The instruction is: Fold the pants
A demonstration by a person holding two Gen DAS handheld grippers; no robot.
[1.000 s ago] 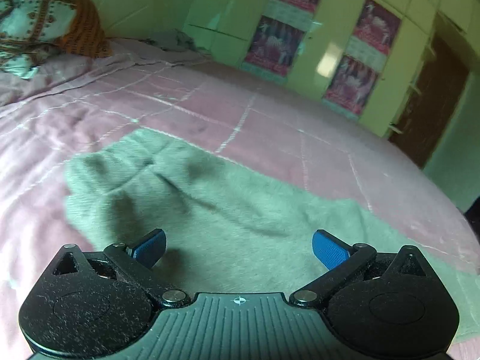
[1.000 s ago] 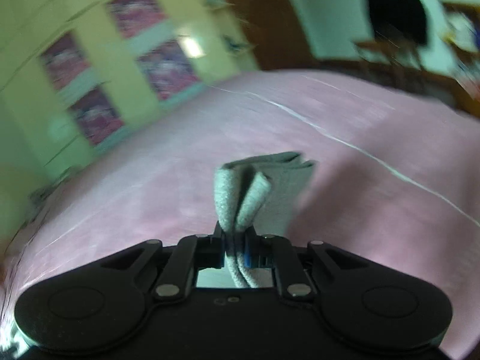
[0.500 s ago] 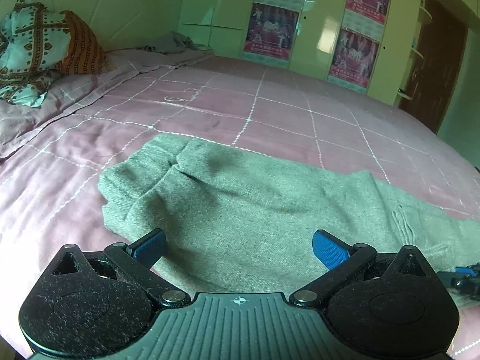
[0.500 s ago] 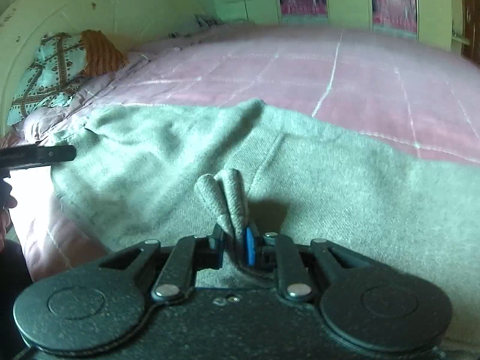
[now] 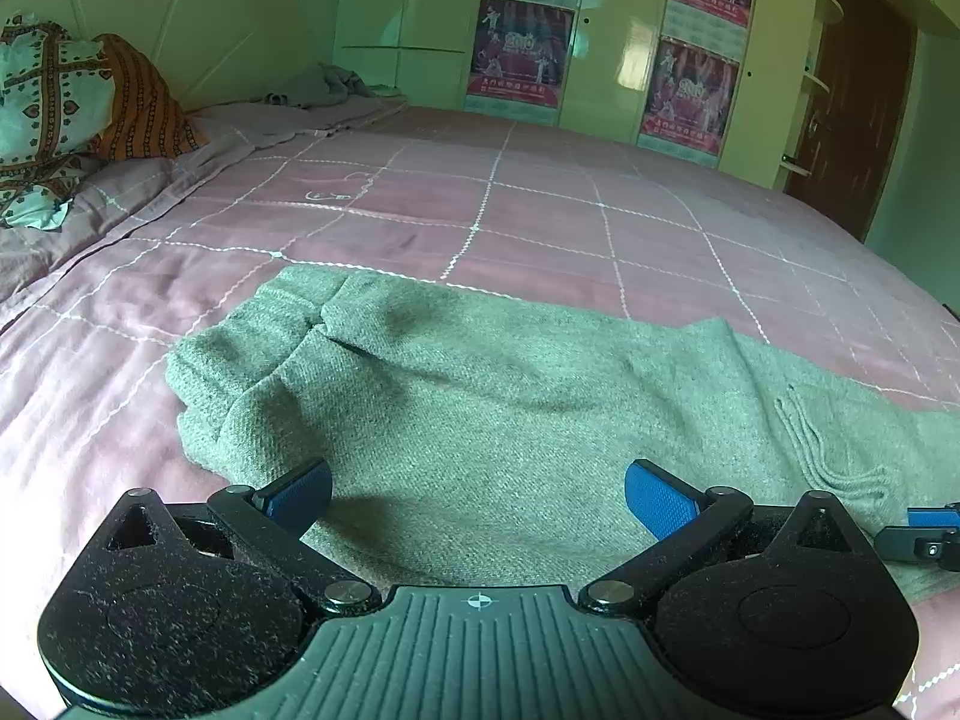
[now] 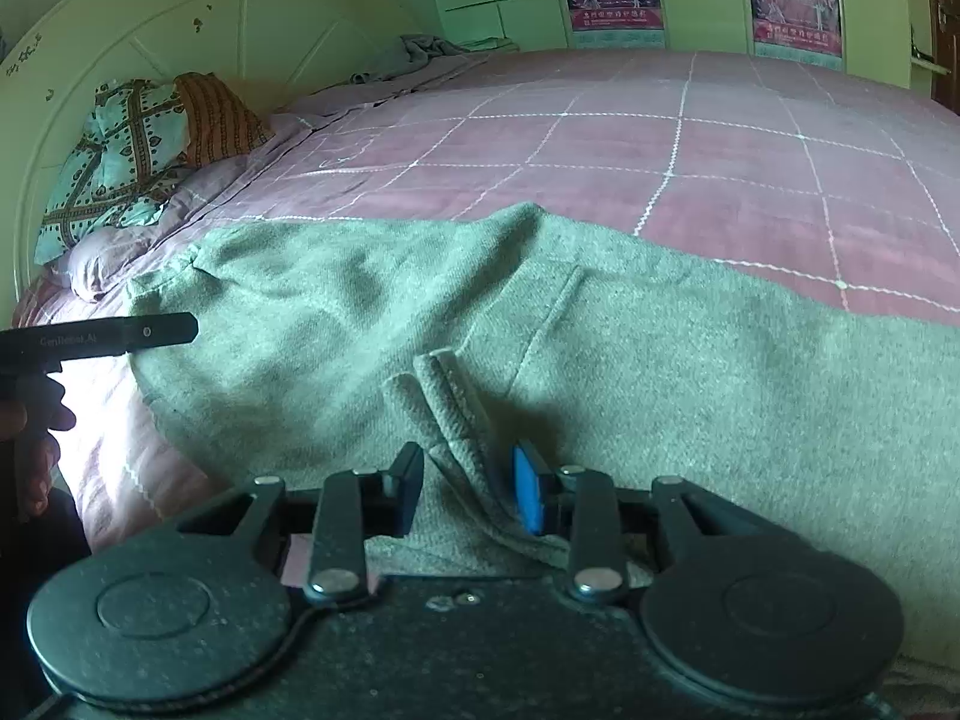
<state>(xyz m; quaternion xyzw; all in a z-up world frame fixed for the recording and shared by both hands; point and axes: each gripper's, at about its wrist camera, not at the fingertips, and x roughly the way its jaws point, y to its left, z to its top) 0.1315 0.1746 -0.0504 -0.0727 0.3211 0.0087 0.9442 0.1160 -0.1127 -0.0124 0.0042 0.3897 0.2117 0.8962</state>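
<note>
Left tongs [image 5: 477, 495]: jaws spread wide, nothing between them, angled downward. Blue pads [image 5: 657, 498] face inward.

Right tongs [image 6: 468, 495]: jaws opening, pads [image 6: 528, 495] parted from the cloth ridge standing between them; angled downward.

A hand [image 6: 27, 438] grips the left tongs' handle, seen at the right view's left edge.

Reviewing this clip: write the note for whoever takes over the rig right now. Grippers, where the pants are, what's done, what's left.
Left gripper: wide open, empty, low over the grey pants.
Right gripper: jaws opening, pads off the bunched pant edge between them.
Pants: lie folded lengthwise across the pink quilt, with the edge laid on top.
Done: lengthwise fold laid down.
Left: clear the right gripper, smooth, then probably fold across the length.
</note>
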